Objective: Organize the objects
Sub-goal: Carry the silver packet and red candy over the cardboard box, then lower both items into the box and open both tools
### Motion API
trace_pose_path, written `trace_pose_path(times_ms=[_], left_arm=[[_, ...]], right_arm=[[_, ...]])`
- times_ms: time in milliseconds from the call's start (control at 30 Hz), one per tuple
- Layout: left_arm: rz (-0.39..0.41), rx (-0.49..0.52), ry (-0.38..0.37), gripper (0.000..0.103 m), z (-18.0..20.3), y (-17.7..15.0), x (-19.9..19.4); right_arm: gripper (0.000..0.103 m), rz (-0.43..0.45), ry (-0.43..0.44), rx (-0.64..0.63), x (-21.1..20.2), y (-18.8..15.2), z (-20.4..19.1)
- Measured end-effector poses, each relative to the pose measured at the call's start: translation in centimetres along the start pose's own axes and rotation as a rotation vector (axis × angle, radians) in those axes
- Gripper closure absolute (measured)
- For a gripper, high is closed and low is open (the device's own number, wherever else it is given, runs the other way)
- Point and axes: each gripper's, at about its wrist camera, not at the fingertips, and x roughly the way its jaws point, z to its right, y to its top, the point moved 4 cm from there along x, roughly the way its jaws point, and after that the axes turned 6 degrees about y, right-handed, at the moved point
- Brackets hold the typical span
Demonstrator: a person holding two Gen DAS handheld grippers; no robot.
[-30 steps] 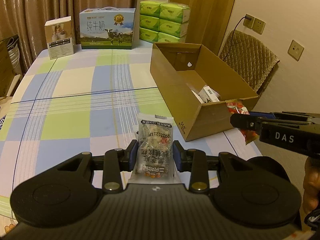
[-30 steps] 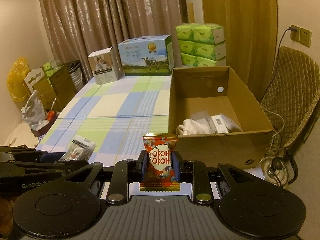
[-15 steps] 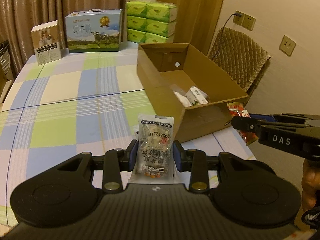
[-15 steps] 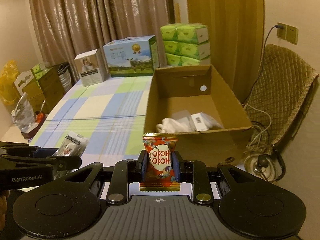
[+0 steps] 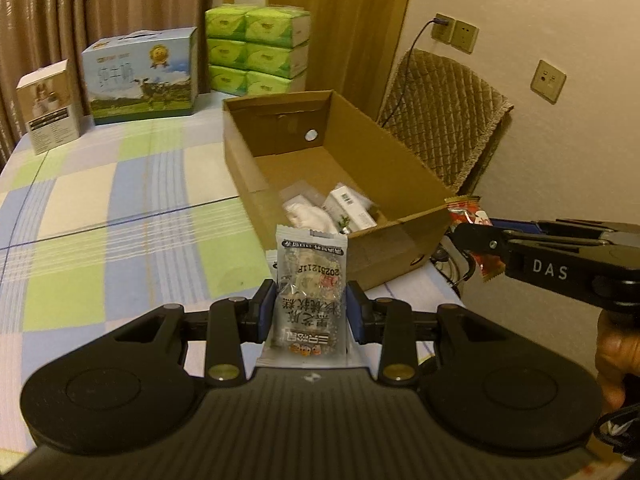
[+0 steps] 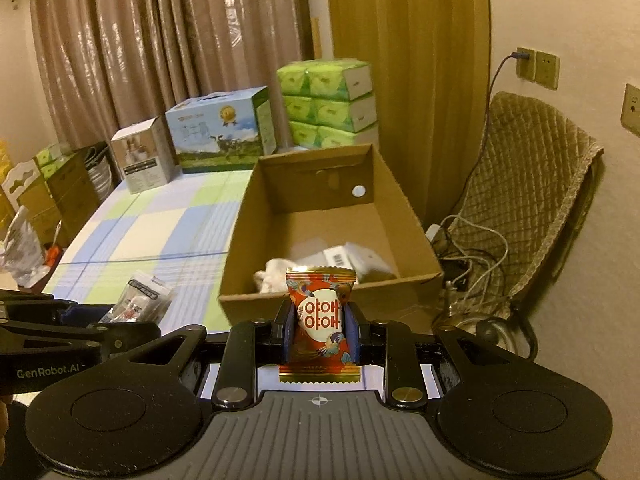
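My left gripper (image 5: 311,309) is shut on a clear snack packet (image 5: 311,280) with dark print, held upright above the checked tablecloth. An open cardboard box (image 5: 404,168) stands just ahead and to the right, with a white cloth (image 5: 306,216) and a small white carton (image 5: 350,206) inside. My right gripper (image 6: 320,330) is shut on a red candy packet (image 6: 320,312), held in front of the near wall of the box (image 6: 248,304). In the left wrist view the right gripper (image 5: 470,236) reaches in from the right with the red packet (image 5: 466,210) beside the box's near right corner.
A milk carton box (image 5: 142,76), a small white box (image 5: 50,110) and stacked green tissue packs (image 5: 258,46) line the table's far end. A padded chair (image 5: 444,132) with cables (image 6: 472,240) stands right of the table. Cartons and bags (image 6: 28,208) sit left of it.
Both grippers have shifted toward the right with their packets still held. The cardboard box now sits closer and more central in both views.
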Motion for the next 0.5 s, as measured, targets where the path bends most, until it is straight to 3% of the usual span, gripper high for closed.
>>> trace_pose_path(times_ms=[500], left_arm=[[0.004, 0.010, -0.031, 0.072, 2.4, 4.4, 3.8]], right_arm=[[0.080, -0.006, -0.008, -0.009, 2.9, 2.8, 2.9]])
